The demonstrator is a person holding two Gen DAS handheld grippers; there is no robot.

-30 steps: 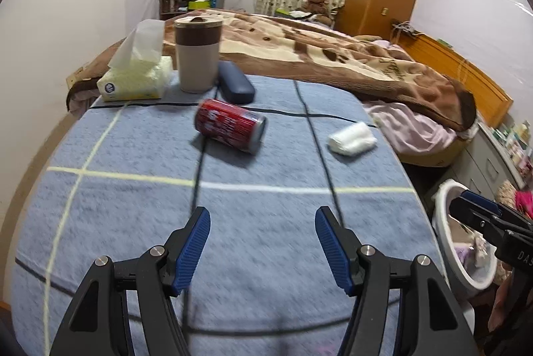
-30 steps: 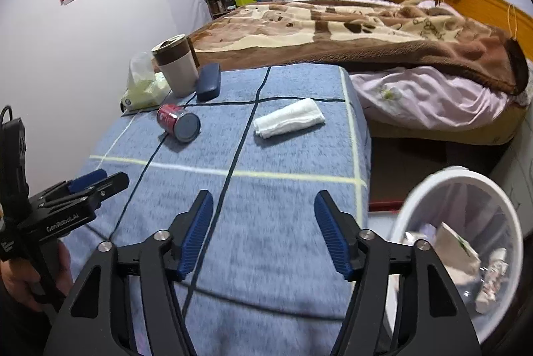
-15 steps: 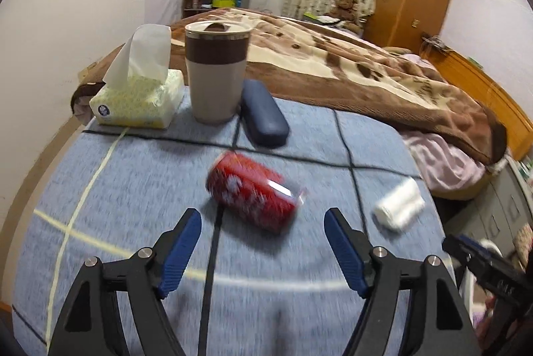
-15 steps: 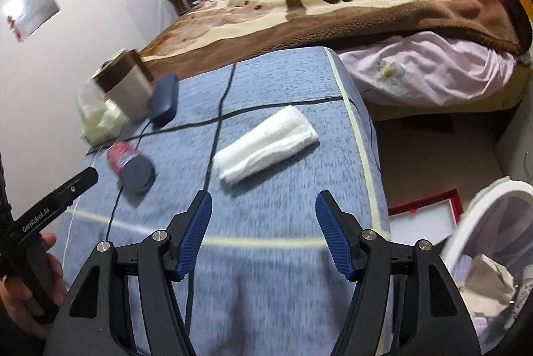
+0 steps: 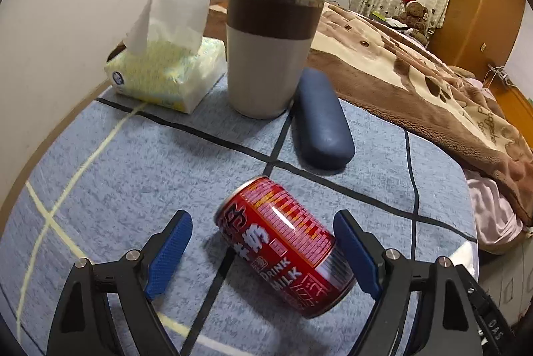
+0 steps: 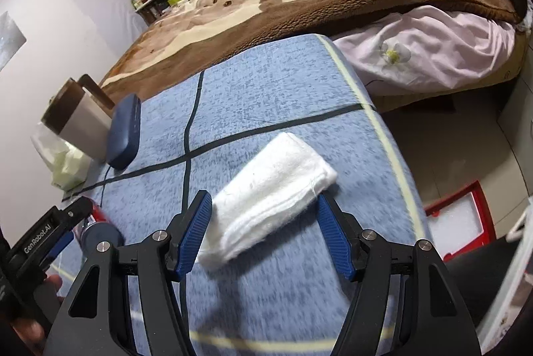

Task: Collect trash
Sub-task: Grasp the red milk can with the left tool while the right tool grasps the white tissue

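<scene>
A red drink can (image 5: 284, 247) with white lettering lies on its side on the blue checked cloth of the tabletop (image 5: 140, 169), between the widening jaws of the left tool (image 5: 266, 251), whose blue ribbed pads do not press it. Only the right wrist view shows a folded white fluffy cloth (image 6: 271, 194) lying between the spread jaws of the right tool (image 6: 265, 236), untouched. Behind the can stand a smooth beige-and-brown cup (image 5: 269, 51), a soft tissue pack (image 5: 166, 72) and a rounded dark-blue case (image 5: 321, 124).

Black hand-held gripper (image 5: 263, 252), ribbed blue pads (image 5: 170, 249), silver screws, white "GenRobot.AI" lettering
</scene>
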